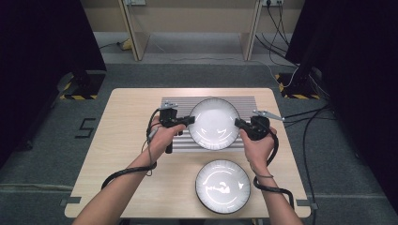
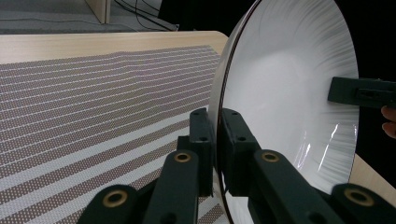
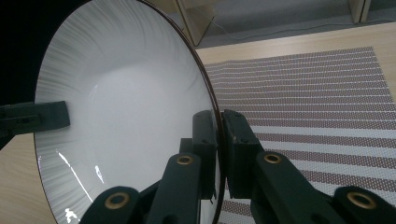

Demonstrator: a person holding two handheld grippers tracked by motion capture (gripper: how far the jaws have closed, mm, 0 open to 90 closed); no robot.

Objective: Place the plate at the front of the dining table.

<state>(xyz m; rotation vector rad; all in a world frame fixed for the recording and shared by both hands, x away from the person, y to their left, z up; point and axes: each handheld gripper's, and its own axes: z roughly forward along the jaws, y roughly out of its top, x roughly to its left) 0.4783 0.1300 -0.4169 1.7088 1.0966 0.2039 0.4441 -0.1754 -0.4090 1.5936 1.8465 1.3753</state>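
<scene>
- A second white plate rests on the table, nearer the person than the striped mat.
- Over that mat, the left gripper and right gripper each pinch opposite rims of the held white plate.

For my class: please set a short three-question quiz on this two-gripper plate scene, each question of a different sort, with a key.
1. True or false: the left gripper and the right gripper clamp opposite rims of the same held plate.
2. The held plate is above: A) the striped mat B) bare floor C) a sink.
3. Fill in: the near plate lies on the ___.

Key: 1 true; 2 A; 3 table.
</scene>
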